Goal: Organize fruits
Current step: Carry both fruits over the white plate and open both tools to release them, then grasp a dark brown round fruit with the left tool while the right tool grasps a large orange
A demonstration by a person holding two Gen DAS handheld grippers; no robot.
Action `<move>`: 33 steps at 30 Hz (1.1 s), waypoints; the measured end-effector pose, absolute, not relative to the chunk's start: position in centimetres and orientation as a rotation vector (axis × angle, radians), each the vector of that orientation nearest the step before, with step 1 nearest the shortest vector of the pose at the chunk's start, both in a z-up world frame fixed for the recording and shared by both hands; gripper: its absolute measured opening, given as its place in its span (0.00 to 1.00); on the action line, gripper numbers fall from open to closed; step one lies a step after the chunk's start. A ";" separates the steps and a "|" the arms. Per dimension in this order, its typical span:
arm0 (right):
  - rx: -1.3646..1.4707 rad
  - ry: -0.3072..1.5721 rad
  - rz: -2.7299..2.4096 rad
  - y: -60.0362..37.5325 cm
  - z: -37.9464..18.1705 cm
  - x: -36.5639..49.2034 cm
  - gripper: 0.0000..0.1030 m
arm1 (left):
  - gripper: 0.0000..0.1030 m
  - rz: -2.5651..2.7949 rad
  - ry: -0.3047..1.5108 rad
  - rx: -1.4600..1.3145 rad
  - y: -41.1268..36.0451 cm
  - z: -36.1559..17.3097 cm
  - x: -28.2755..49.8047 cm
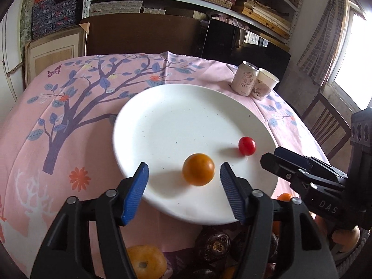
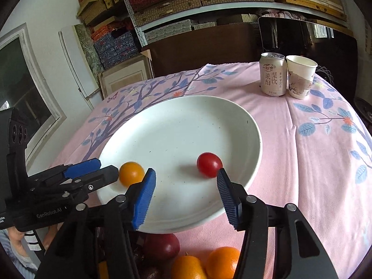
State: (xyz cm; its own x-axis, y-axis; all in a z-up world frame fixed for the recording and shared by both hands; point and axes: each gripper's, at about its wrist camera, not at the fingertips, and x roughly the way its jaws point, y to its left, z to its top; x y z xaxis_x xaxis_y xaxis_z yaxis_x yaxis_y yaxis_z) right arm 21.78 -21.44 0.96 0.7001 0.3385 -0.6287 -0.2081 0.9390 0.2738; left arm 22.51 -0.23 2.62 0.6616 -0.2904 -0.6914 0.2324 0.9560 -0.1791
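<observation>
A white plate [image 1: 186, 121] [image 2: 181, 127] lies on the pink tablecloth. On its near part rest a small orange tomato [image 1: 198, 169] [image 2: 131, 173] and a red cherry tomato [image 1: 247, 145] [image 2: 209, 164]. My left gripper [image 1: 183, 169] is open, and the orange tomato sits between its blue-padded fingertips [image 1: 141, 174] with a gap on each side. My right gripper [image 2: 186, 173] is also open, with the red tomato just beyond its right fingertip [image 2: 223, 179]. Each gripper shows from the side in the other view: the right gripper [image 1: 270, 154] and the left gripper [image 2: 108, 167].
A drink can [image 1: 246, 78] [image 2: 272, 74] and a paper cup [image 1: 265, 83] [image 2: 300, 76] stand at the table's far right. Below the grippers lie oranges [image 2: 223, 261] [image 1: 145, 264] and dark fruits [image 2: 161, 246] [image 1: 212, 244]. Shelves with boxes stand behind the table, with a wooden chair [image 1: 330, 125] at right.
</observation>
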 end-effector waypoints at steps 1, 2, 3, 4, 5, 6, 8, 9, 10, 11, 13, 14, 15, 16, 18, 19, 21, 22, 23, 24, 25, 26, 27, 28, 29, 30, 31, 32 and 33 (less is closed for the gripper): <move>0.196 0.722 0.299 -21.8 1.2 21.3 0.54 | 0.61 -0.288 0.782 -0.077 0.3 2.9 22.0; 0.203 0.706 0.285 -22.4 1.4 20.8 0.54 | 0.61 -0.280 0.769 -0.079 0.8 3.2 21.4; 0.205 0.691 0.274 -22.7 1.6 20.2 0.54 | 0.62 -0.269 0.756 -0.083 1.5 3.5 20.8; 0.206 0.680 0.267 -23.2 1.7 19.6 0.56 | 0.63 -0.249 0.746 -0.090 2.3 3.5 20.0; 0.212 0.672 0.257 -23.6 1.7 18.9 0.57 | 0.67 -0.225 0.739 -0.101 3.2 3.4 19.1; 0.223 0.664 0.247 -24.2 1.6 18.2 0.60 | 0.69 -0.206 0.738 -0.110 4.1 3.2 18.2; 0.248 0.653 0.231 -25.3 1.3 16.5 0.61 | 0.70 -0.174 0.745 -0.120 5.6 2.5 16.5; 0.257 0.648 0.221 -25.8 1.3 15.7 0.63 | 0.70 -0.159 0.750 -0.127 6.3 2.2 15.6; 0.269 0.641 0.211 -26.4 1.2 14.9 0.66 | 0.70 -0.152 0.752 -0.134 6.8 1.9 14.8; 0.285 0.633 0.204 -26.8 1.1 14.1 0.68 | 0.70 -0.144 0.754 -0.138 7.3 1.6 13.9; 0.321 0.622 0.189 -27.9 0.7 12.6 0.74 | 0.72 -0.129 0.756 -0.128 7.9 1.1 12.2; 0.340 0.620 0.181 -28.4 0.5 11.9 0.75 | 0.74 -0.125 0.761 -0.117 7.9 0.7 11.4; 0.356 0.621 0.176 -28.8 0.2 11.4 0.75 | 0.74 -0.127 0.769 -0.096 7.8 0.3 10.5; 0.368 0.623 0.172 -29.1 0.0 11.0 0.75 | 0.74 -0.134 0.776 -0.070 7.4 0.0 9.8; 0.374 0.626 0.173 -29.2 -0.3 10.4 0.75 | 0.75 -0.138 0.782 -0.007 6.6 -0.6 8.2; 0.373 0.621 0.171 -29.2 -0.3 10.2 0.75 | 0.76 -0.139 0.785 0.011 6.3 -0.7 7.8; 0.366 0.611 0.167 -29.3 -0.3 9.8 0.75 | 0.81 -0.152 0.773 0.010 6.3 -0.6 7.2; 0.363 0.609 0.166 -29.2 -0.3 9.7 0.75 | 0.82 -0.151 0.773 0.000 6.4 -0.5 7.2; 0.361 0.610 0.167 -29.2 -0.4 9.8 0.75 | 0.82 -0.149 0.786 -0.010 6.6 -0.7 7.4; 0.359 0.616 0.168 -29.2 -0.4 9.9 0.75 | 0.82 -0.149 0.809 -0.016 6.7 -1.0 7.8; 0.355 0.623 0.169 -29.0 -0.5 10.0 0.76 | 0.82 -0.149 0.831 -0.018 6.7 -1.3 8.1; 0.352 0.629 0.170 -28.9 -0.5 10.0 0.76 | 0.82 -0.150 0.849 -0.015 6.5 -1.6 8.3; 0.348 0.632 0.172 -28.8 -0.6 10.1 0.76 | 0.82 -0.154 0.858 -0.011 6.4 -1.8 8.6; 0.342 0.632 0.173 -28.7 -0.6 9.9 0.76 | 0.82 -0.159 0.864 -0.006 6.2 -1.9 8.7; 0.336 0.631 0.174 -28.6 -0.5 9.9 0.76 | 0.82 -0.160 0.861 -0.006 6.2 -1.9 8.8; 0.331 0.630 0.173 -28.5 -0.5 9.8 0.78 | 0.82 -0.158 0.862 -0.007 6.2 -1.9 8.8; 0.326 0.629 0.172 -28.5 -0.5 9.8 0.78 | 0.82 -0.156 0.867 -0.013 6.3 -2.0 8.9; 0.322 0.629 0.172 -28.4 -0.5 9.8 0.79 | 0.79 -0.156 0.872 -0.027 6.5 -2.1 9.1; 0.320 0.630 0.172 -28.3 -0.5 9.8 0.79 | 0.72 -0.155 0.878 -0.042 6.8 -2.2 9.2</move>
